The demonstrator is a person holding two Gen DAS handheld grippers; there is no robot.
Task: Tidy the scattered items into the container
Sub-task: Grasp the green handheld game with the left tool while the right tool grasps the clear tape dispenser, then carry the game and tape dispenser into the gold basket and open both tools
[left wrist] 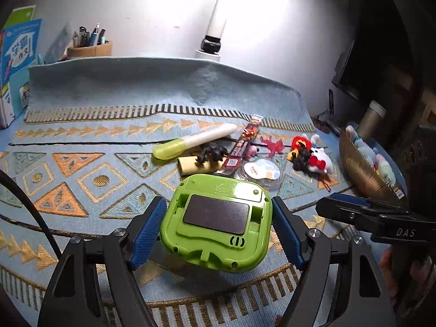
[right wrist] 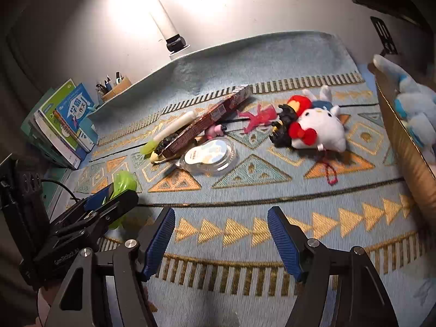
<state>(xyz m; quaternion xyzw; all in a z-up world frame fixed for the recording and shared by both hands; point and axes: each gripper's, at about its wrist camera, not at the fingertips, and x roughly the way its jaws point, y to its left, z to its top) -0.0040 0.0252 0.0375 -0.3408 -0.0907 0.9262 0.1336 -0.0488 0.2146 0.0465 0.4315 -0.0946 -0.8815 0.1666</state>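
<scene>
Left gripper [left wrist: 218, 231] jaws spread around green plastic toy [left wrist: 216, 224], lower centre of frame, pads just beside its sides, contact unclear. Rigid, light, glossy, likely slippery; best gripped across flat sides. Right gripper [right wrist: 220, 241] jaws spread, empty. Basket [left wrist: 362, 174] at right edge.

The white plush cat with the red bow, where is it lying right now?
The white plush cat lies on the patterned rug, right of centre in the right wrist view, touching a black toy, near the gold basket.

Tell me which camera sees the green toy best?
The left wrist view: the green toy fills the middle, underside showing, between the left gripper fingers. The right wrist view shows only a green sliver behind that gripper.
</scene>
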